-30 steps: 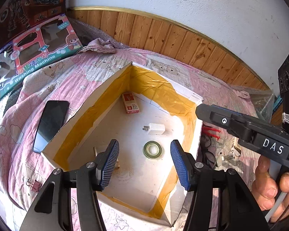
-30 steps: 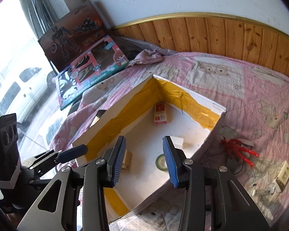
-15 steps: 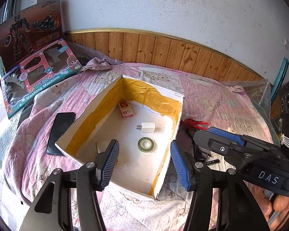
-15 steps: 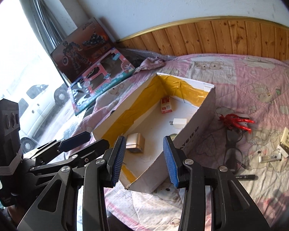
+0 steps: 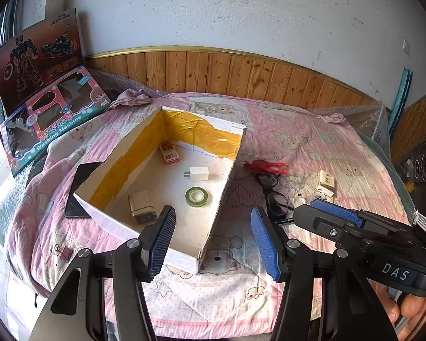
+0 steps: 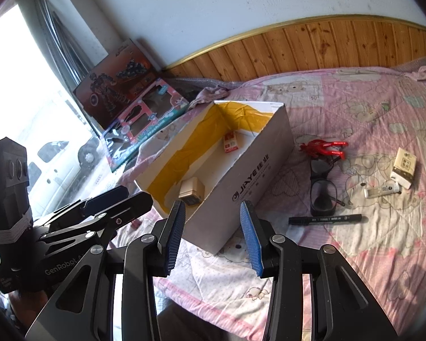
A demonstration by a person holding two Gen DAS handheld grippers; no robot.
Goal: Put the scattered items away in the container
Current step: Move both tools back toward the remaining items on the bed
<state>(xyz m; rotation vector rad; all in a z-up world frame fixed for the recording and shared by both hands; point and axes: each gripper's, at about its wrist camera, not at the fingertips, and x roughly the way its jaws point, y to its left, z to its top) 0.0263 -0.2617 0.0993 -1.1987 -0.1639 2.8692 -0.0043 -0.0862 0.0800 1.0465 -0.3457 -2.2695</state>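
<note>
Both of your jaw pairs stand spread, gripping nothing, held above the near edge of the bed.

Your left gripper (image 5: 210, 238) looks into the open cardboard box (image 5: 225, 187), where a red-and-white pack (image 5: 170, 153), a white charger (image 5: 197, 174), a roll of green tape (image 5: 197, 196) and a small beige box (image 5: 140, 206) lie on its floor. Your right gripper (image 6: 211, 238) hangs just this side of the box's near corner. To the right of the box, on the pink quilt (image 6: 369, 108), lie a red clip (image 6: 323, 146), black glasses (image 6: 322, 190), a black marker (image 6: 325, 219), a white tube (image 6: 382, 190) and a cream packet (image 6: 403, 167). A black phone (image 5: 81, 187) lies against the box's left wall.
</note>
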